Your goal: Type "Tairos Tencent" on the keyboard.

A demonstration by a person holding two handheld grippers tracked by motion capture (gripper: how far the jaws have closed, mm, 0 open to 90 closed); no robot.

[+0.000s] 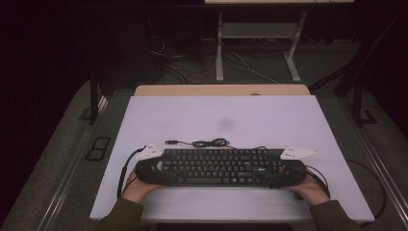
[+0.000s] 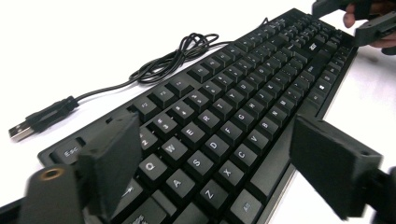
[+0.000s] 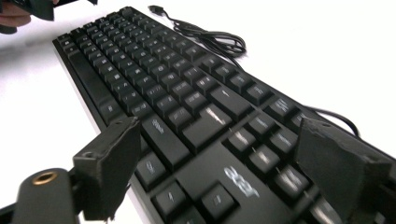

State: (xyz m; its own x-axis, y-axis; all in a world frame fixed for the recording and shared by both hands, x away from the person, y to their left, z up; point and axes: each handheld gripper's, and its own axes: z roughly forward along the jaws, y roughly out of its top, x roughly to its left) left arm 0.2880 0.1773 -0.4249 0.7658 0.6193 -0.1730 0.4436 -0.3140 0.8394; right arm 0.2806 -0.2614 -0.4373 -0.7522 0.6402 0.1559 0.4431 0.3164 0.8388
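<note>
A black Acer keyboard (image 1: pixel 216 166) lies flat on the near half of the white table top. Its black cable (image 1: pixel 209 143) is bunched just behind it and ends in a loose USB plug (image 2: pixel 21 130). My left gripper (image 1: pixel 166 173) is at the keyboard's (image 2: pixel 243 93) left end, jaws wide apart on either side of the Esc and letter keys, not pressing on it. My right gripper (image 1: pixel 276 175) is at the right end near the logo. Its jaws are open across the keyboard (image 3: pixel 154 70). In each gripper view the opposite gripper appears far off, the right gripper (image 2: pixel 369 23) and the left gripper (image 3: pixel 32 9).
The white table top (image 1: pixel 221 115) reaches well beyond the keyboard, with a faint grey smudge (image 1: pixel 225 124) at its middle. A wooden strip (image 1: pixel 221 90) runs along its far edge. Behind it, on the dark floor, stand a desk frame (image 1: pixel 255 48) and loose cables.
</note>
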